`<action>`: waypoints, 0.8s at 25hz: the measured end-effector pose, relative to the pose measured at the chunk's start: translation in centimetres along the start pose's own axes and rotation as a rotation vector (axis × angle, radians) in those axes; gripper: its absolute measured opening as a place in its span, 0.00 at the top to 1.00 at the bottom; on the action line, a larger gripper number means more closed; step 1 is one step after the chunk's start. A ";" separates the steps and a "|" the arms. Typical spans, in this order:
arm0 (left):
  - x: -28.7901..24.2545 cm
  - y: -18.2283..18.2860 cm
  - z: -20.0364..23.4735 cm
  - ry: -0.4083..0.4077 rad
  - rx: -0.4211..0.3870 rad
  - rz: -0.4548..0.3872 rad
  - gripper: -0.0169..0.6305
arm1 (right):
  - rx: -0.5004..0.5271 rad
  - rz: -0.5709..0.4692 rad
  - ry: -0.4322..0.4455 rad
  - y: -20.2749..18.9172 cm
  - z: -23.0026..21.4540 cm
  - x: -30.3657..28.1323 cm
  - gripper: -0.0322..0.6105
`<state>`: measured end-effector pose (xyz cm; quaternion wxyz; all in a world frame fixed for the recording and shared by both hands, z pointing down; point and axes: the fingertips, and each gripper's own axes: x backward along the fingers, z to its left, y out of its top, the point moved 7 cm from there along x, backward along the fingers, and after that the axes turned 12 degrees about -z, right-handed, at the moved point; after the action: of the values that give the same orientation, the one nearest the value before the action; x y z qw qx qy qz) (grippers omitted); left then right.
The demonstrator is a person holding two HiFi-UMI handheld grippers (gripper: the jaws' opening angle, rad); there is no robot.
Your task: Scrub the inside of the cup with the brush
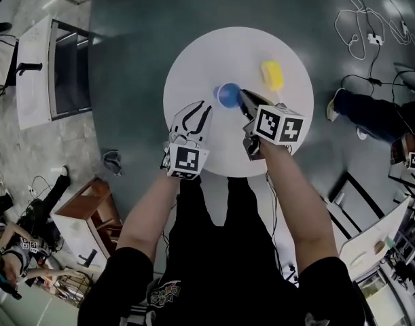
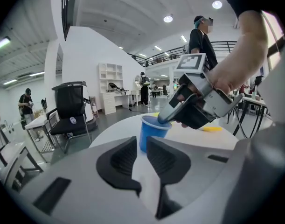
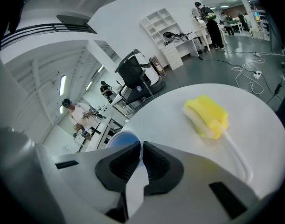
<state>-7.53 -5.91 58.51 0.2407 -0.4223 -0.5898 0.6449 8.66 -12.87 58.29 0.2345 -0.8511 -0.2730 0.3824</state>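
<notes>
Bench: round white bench [image 1: 193, 60], workshop floor around it.
Cup: blue plastic cup [image 1: 227, 95], upright mid-bench.
Right gripper [image 1: 243, 102]: fingers pinching cup rim.
Left gripper [image 1: 197, 114]: fingers nearly together, empty, near cup.
Brush: yellow sponge-headed brush [image 1: 272, 75] lying on bench, ungripped.
Progress: no scrubbing yet; brush pickup comes first.

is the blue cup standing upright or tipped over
Upright. The blue cup stands on its base on the white table, mouth up, with the right gripper closed on its rim.
</notes>
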 end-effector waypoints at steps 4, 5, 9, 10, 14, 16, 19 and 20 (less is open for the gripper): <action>0.8 0.2 0.7 0.017 0.024 0.010 0.92 | 0.003 -0.004 -0.004 -0.1 0.5 -0.4 0.89; 0.9 0.2 0.8 0.017 0.027 0.013 0.92 | -0.002 -0.008 -0.001 -0.1 0.6 -0.5 0.89; 1.6 0.1 0.9 0.014 0.030 0.019 0.92 | -0.022 -0.026 0.012 0.1 1.1 -0.6 0.85; 1.8 0.1 0.9 0.013 0.033 0.022 0.92 | -0.026 -0.030 0.017 0.2 1.2 -0.7 0.82; 2.4 0.1 0.7 0.004 0.043 0.030 0.93 | -0.053 -0.053 0.036 0.3 1.7 -0.6 0.81; 2.5 0.5 0.9 0.002 0.044 0.031 0.94 | -0.052 -0.078 0.033 0.6 1.9 -0.3 0.81; 2.7 1.1 1.3 -0.001 0.051 0.036 0.96 | -0.026 -0.137 0.020 1.3 2.2 0.7 0.81; 2.9 1.3 1.4 -0.002 0.059 0.039 0.96 | -0.015 -0.157 0.018 1.5 2.3 1.2 0.81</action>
<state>-9.94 -4.61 56.45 0.2397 -0.4258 -0.5624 0.6671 7.95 -12.76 55.36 0.2598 -0.8321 -0.3396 0.3532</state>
